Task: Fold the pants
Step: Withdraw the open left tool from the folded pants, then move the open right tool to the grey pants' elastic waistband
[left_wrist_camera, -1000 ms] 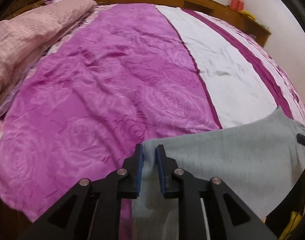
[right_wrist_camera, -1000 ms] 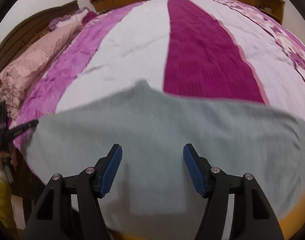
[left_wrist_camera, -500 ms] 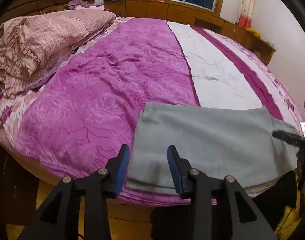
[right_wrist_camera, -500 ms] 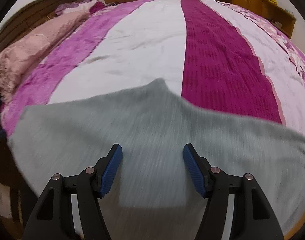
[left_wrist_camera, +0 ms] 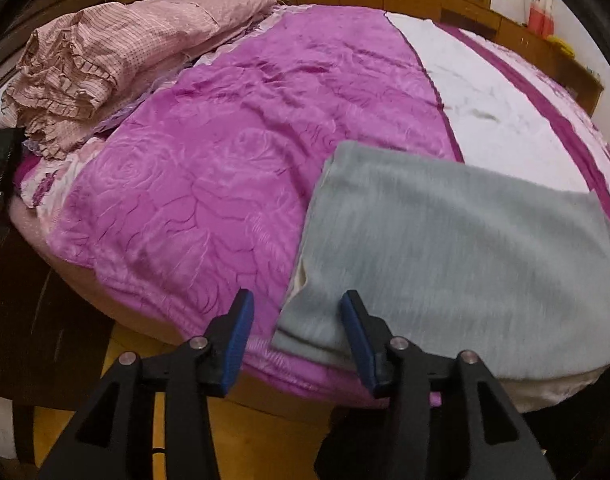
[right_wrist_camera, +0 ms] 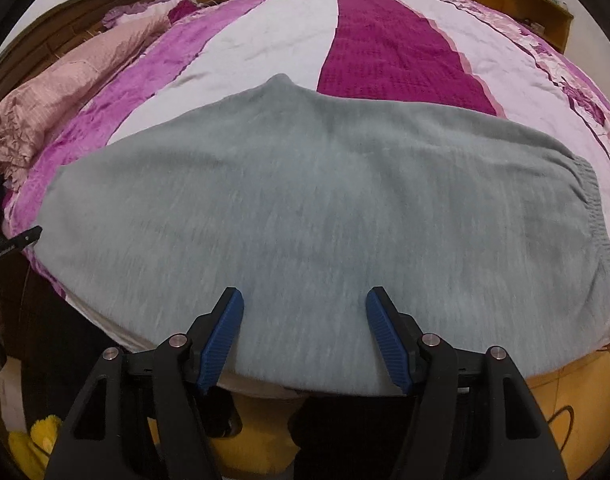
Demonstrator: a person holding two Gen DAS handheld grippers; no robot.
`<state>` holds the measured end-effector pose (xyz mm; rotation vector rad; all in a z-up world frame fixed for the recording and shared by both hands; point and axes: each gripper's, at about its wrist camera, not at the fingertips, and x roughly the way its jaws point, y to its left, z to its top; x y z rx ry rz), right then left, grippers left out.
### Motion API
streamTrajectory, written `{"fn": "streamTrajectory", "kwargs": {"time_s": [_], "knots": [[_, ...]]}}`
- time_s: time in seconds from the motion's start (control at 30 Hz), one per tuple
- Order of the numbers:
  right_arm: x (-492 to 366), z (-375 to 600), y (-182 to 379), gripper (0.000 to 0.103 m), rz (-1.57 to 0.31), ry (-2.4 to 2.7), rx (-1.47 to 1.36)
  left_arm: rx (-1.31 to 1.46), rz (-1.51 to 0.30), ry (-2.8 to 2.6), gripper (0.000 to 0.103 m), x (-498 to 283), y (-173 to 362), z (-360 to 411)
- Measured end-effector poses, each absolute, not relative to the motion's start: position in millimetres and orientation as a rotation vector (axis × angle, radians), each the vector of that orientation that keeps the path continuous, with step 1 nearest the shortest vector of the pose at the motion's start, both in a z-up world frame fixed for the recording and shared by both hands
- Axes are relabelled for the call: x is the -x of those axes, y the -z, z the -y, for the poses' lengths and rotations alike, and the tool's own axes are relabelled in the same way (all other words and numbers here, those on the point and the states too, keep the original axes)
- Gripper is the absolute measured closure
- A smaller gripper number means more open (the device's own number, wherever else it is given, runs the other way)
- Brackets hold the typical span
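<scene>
Pants (left_wrist_camera: 457, 256) smeared by blur, right end cropped.

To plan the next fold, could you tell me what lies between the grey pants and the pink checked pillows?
In the left wrist view, only bare magenta rose-patterned bedspread lies between the grey fleece pants and the pink checked pillows.
</scene>
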<state>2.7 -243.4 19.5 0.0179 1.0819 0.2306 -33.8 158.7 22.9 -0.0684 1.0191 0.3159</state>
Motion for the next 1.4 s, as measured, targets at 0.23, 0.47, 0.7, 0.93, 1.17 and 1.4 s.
{"fn": "streamTrajectory", "kwargs": {"time_s": [0.23,0.47,0.7,0.93,1.17,1.4], "knots": [[7,262,-38,0.044,-1.050,-0.242,-0.110,0.003,-0.978,-0.259,0.054,58,-43,-141],[37,348,-56,0.044,-0.922,-0.079,-0.299,-0.083,-0.947,-0.201,0.054,48,-61,-97],[53,427,-38,0.044,-0.893,0.083,-0.525,-0.062,-1.013,-0.126,0.054,29,-48,-67],[43,455,-14,0.044,-0.895,0.074,-0.694,0.000,-1.071,-0.139,0.050,16,-22,-59],[30,448,-6,0.044,-0.868,-0.002,-0.719,0.027,-1.078,-0.141,0.047,13,-21,-62],[26,447,13,0.044,-0.858,-0.013,-0.737,0.061,-1.062,-0.149,0.045,13,-18,-65]]}}
